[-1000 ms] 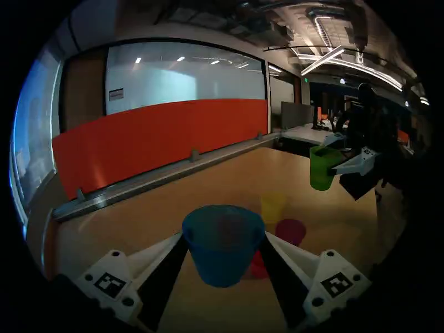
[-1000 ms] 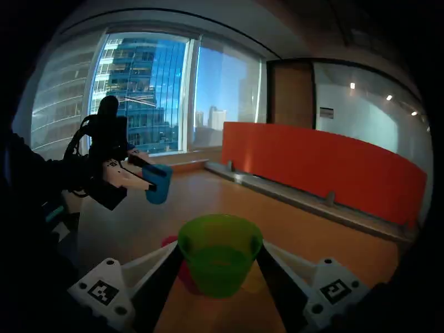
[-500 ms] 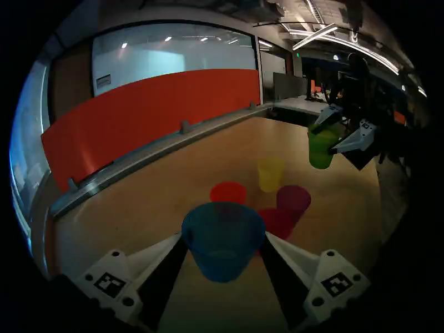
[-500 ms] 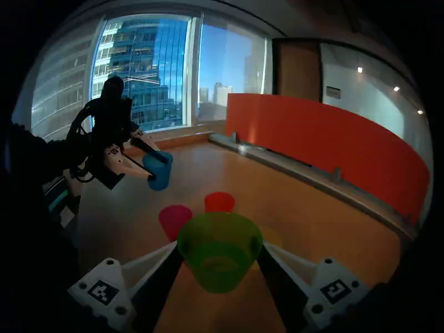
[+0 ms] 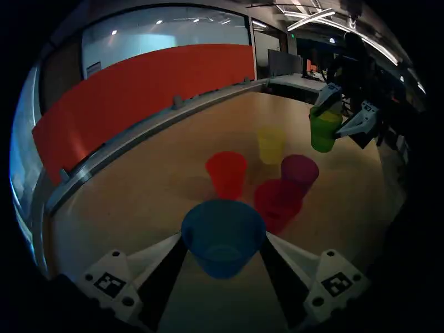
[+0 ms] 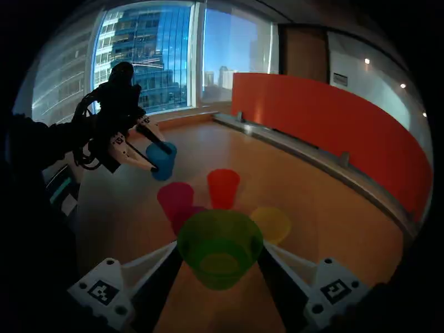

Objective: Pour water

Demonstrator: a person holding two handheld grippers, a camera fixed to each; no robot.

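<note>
In the left gripper view my left gripper (image 5: 223, 244) is shut on a blue cup (image 5: 223, 236), held upright above the wooden table (image 5: 166, 166). My right gripper (image 6: 220, 255) is shut on a green cup (image 6: 220, 247) with a little liquid at its bottom. Across the table, the left gripper view shows the green cup (image 5: 323, 129) in the right gripper (image 5: 341, 119). In the right gripper view the blue cup (image 6: 162, 160) hangs in the left gripper (image 6: 147, 147). Between them stand a red-orange cup (image 5: 226, 173), a yellow cup (image 5: 271, 144), a magenta cup (image 5: 299, 172) and a red cup (image 5: 276, 203).
An orange partition (image 5: 139, 89) with a metal rail runs along the table's far side. Large windows (image 6: 150, 61) with city buildings lie behind the left gripper. A person's dark sleeve (image 6: 39, 150) holds the left gripper. Desks (image 5: 294, 75) stand in the background.
Both grippers have tilted downward and lowered, so the four standing cups now lie fully in view. Each gripper still holds its cup upright.
</note>
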